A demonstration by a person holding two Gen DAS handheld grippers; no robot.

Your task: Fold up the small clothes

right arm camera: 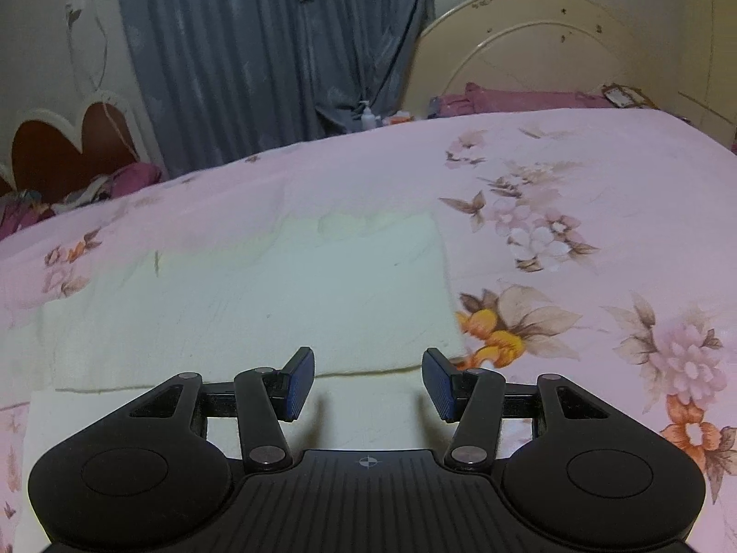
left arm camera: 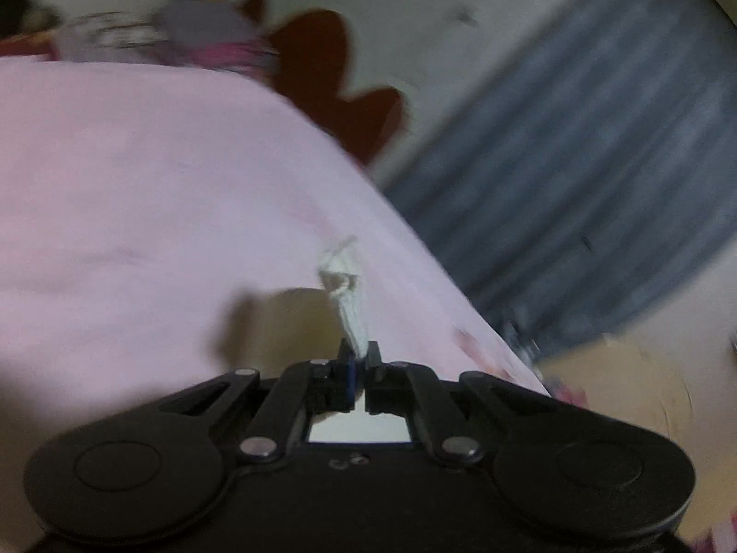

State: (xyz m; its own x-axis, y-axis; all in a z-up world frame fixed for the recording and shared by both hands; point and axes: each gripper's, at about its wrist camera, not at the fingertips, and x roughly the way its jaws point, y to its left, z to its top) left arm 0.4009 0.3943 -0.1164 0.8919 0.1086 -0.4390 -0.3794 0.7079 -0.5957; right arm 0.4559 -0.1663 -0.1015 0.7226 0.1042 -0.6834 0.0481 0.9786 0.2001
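Note:
In the right wrist view a pale cream cloth (right arm camera: 258, 304) lies flat on the pink floral bedsheet (right arm camera: 576, 193), with a folded edge near the camera. My right gripper (right arm camera: 368, 382) is open and empty, just above that near edge. In the left wrist view, which is blurred and tilted, my left gripper (left arm camera: 359, 359) is shut on a white knotted strip of the cloth (left arm camera: 343, 285), which stretches away from the jaws over the pink sheet (left arm camera: 138, 184).
A grey-blue curtain (right arm camera: 276, 46) hangs behind the bed. A cream headboard (right arm camera: 529, 46) and purple pillow (right arm camera: 516, 99) are at the far right. A brown heart-shaped board (right arm camera: 69, 147) and piled clothes (right arm camera: 92, 189) are at the far left.

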